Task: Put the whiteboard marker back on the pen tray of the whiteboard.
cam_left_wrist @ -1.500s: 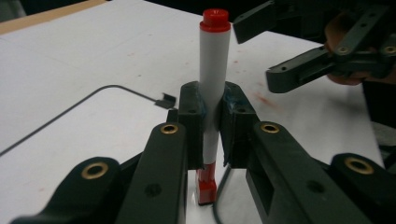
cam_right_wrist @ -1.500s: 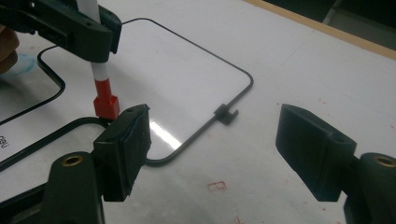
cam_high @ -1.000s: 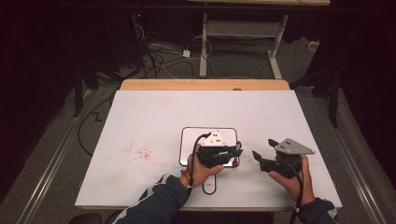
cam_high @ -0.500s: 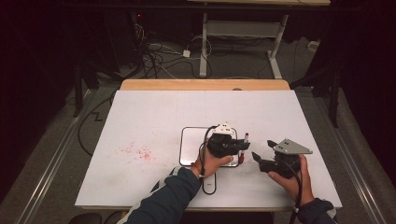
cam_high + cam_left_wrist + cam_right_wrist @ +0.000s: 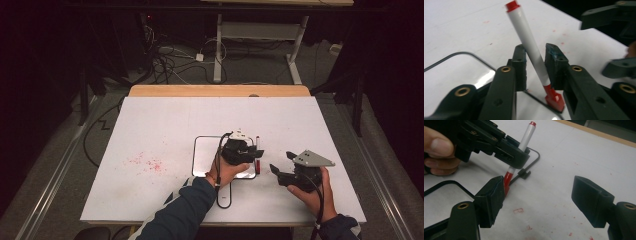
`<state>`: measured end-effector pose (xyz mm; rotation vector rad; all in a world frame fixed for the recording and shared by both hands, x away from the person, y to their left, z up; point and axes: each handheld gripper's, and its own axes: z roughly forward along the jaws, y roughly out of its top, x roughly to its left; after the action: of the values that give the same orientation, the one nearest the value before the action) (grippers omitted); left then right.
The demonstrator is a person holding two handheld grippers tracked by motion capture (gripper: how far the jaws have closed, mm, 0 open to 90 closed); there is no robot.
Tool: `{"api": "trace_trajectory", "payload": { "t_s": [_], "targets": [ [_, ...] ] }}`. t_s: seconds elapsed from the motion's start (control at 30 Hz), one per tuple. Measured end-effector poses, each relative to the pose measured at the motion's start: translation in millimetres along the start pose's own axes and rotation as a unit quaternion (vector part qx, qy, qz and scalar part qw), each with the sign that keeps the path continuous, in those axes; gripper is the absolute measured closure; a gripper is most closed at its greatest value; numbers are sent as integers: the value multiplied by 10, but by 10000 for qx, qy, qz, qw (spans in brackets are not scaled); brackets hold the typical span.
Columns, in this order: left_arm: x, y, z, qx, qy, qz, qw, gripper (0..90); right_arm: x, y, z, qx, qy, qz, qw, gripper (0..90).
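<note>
A white marker [image 5: 529,37] with a red cap at each end leans tilted, its lower cap resting at the right edge of a small black-framed whiteboard [image 5: 205,155]. My left gripper [image 5: 254,152] is around the marker [image 5: 525,138]. Its jaws have just been opening, and the marker stands loosely between the pads [image 5: 520,65] with a gap at the right pad. My right gripper [image 5: 277,167] hovers just to the right, open and empty. Its left pad [image 5: 495,192] sits close to the marker's lower cap.
The white table sheet [image 5: 165,125] carries red ink specks [image 5: 147,162] left of the whiteboard and around the grippers. A wooden strip [image 5: 220,90] runs along the far edge. Cables [image 5: 170,60] and a desk frame lie on the floor beyond.
My left hand has shifted right over the whiteboard to its right edge, and its jaws have widened around the marker. The right hand has stayed put.
</note>
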<state>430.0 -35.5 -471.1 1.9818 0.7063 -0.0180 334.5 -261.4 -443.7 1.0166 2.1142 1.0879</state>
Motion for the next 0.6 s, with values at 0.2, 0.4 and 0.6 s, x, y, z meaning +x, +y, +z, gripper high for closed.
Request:
{"api": "trace_trajectory", "payload": {
  "t_s": [0.2,0.4,0.6],
  "targets": [
    [-3,35,59,444,355,2,9984,581,4,15,3,-18,30,18,10000,278],
    [-15,89,94,797,616,203,9947,482,17,13,2,-16,64,3,10000,278],
    [-46,195,98,977,872,459,9903,393,8,19,-14,-35,59,22,10000,278]
  ]
}}
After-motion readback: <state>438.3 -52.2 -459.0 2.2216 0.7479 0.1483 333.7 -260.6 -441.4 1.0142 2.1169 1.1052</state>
